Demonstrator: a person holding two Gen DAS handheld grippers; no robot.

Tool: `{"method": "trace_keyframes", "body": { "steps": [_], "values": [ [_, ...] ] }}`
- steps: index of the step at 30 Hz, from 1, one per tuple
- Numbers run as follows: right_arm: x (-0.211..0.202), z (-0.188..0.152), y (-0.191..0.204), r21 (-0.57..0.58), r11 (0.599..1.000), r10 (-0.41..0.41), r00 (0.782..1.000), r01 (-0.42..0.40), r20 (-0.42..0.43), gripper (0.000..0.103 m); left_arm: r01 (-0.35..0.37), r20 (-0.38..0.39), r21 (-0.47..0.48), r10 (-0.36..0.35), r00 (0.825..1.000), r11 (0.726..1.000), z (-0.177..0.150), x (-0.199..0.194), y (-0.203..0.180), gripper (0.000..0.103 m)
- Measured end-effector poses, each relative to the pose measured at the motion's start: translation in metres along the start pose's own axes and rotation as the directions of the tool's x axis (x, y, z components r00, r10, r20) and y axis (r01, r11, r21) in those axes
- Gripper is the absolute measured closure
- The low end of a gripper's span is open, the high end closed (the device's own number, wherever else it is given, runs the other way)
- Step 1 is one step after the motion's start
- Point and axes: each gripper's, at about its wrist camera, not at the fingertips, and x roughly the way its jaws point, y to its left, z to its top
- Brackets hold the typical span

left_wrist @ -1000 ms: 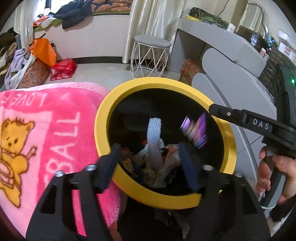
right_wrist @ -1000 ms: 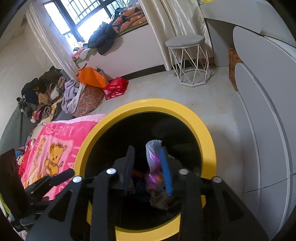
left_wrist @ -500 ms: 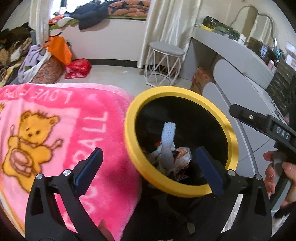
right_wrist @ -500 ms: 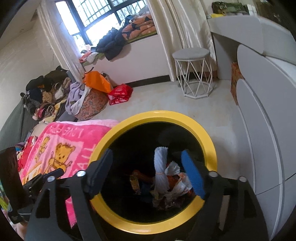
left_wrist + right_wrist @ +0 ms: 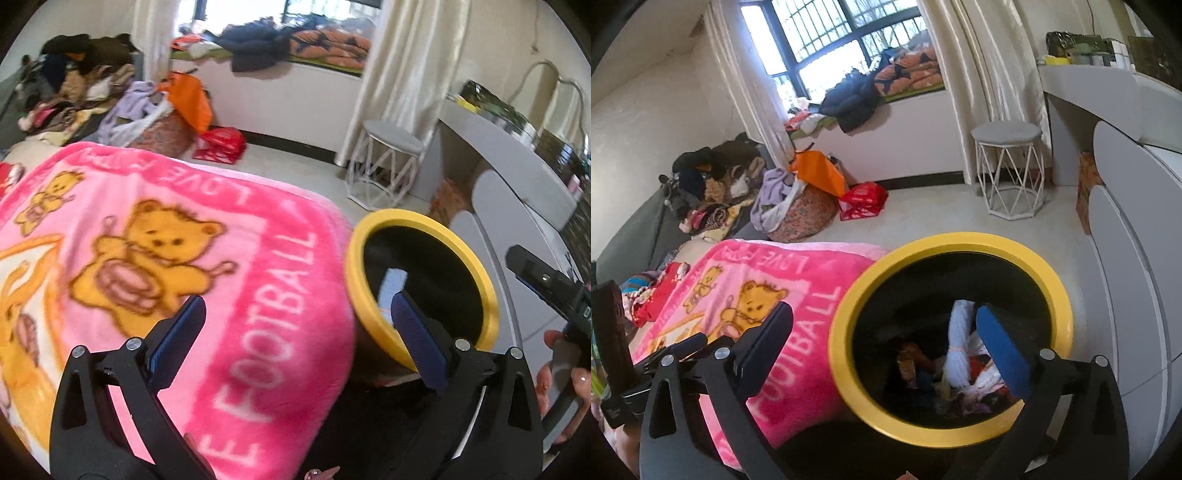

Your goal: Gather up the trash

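So here's how things are laid out: both grippers are spread wide with nothing held between the fingers. The left gripper is pointed mostly at the pink teddy-bear blanket, and the right gripper is hung over the near-left edge of the yellow-rimmed bin. The bin is parked right of the blanket and touching its corner, probably so stuff picked off the bed can be dropped straight in without a long reach. The trash is already piled at the bottom of the bin: a white mesh sleeve standing up among crumpled wrappers, seen best from the right wrist view. From the left wrist view only a pale bit of it can be made out past the rim, and that view is a bit blurred. No loose trash can be spotted on the blanket from either view, so it's judged that this round of collecting is done or nearly so, and the open fingers are being kept ready for whatever gets hunted down next. Over on the far side a white wire stool and a pile of clothes and bags are sitting on the floor, well apart from the bin, possibly worth a check.
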Motion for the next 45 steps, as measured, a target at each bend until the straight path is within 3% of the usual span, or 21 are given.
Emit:
{"method": "trace_keyframes", "body": {
  "steps": [9,12,18,25,45],
  "values": [
    [-0.031,-0.030,0.036,-0.124,0.992,0.015,0.983,0.008,0.182,0.006,-0.117,0.125,-0.021,0.119,0.985,0.993,-0.027,-0.043,0.026,0.010],
    [-0.043,-0.044,0.048,-0.167,0.986,0.029,0.966,0.015,0.259,0.006,-0.161,0.182,0.005,0.157,0.971,0.987,-0.039,-0.057,0.030,0.010],
    [-0.064,-0.071,0.063,-0.240,0.966,0.019,0.900,0.096,0.435,0.006,-0.206,0.257,-0.049,0.211,0.943,0.977,-0.053,-0.081,0.047,0.010],
    [-0.059,-0.079,0.061,-0.265,0.958,0.011,0.907,0.112,0.421,0.006,-0.177,0.339,-0.068,0.190,0.921,0.982,-0.055,-0.102,0.051,0.010],
    [-0.062,-0.081,0.067,-0.258,0.960,0.010,0.902,0.113,0.431,0.006,-0.169,0.345,-0.041,0.173,0.922,0.985,-0.059,-0.102,0.041,0.010]
  ]
}}
